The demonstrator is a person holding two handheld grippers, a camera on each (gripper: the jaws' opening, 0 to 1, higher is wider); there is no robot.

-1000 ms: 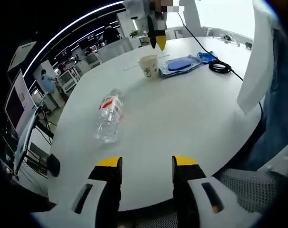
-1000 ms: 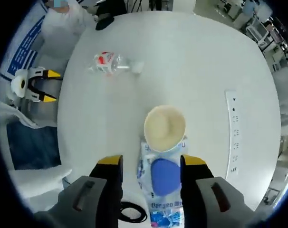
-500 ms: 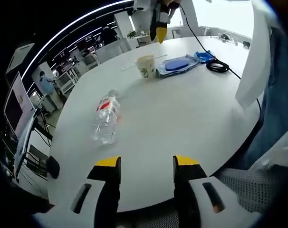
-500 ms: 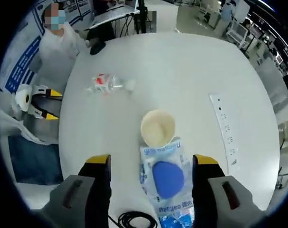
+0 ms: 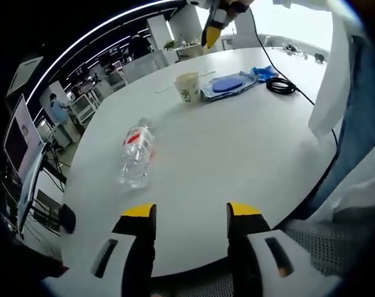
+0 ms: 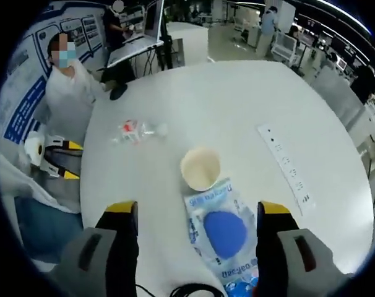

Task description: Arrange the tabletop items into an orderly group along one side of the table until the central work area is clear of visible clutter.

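A clear water bottle [image 5: 136, 154] with a red label lies on its side on the round white table [image 5: 237, 161]. Farther off stand a paper cup [image 5: 187, 86] and a clear packet with a blue disc [image 5: 228, 85]. My left gripper [image 5: 191, 213] hovers open over the near table edge, empty. In the right gripper view the cup [image 6: 200, 168] and packet [image 6: 224, 229] lie just ahead of my open right gripper [image 6: 198, 210], which is raised above them. The bottle [image 6: 137, 130] is farther left. The left gripper [image 6: 51, 159] shows at that view's left edge, and the right gripper's yellow tip [image 5: 212, 31] hangs at the top of the left gripper view.
A coiled black cable [image 5: 281, 85] lies beyond the packet, its lead running off the far edge. A white power strip [image 6: 285, 166] lies on the table to the right. A seated person in white [image 6: 67, 77] is at the far side. Desks and monitors surround the table.
My right gripper has risen and pulled back from the cup and packet, and its jaws have spread wider. The left gripper has stayed nearly still.
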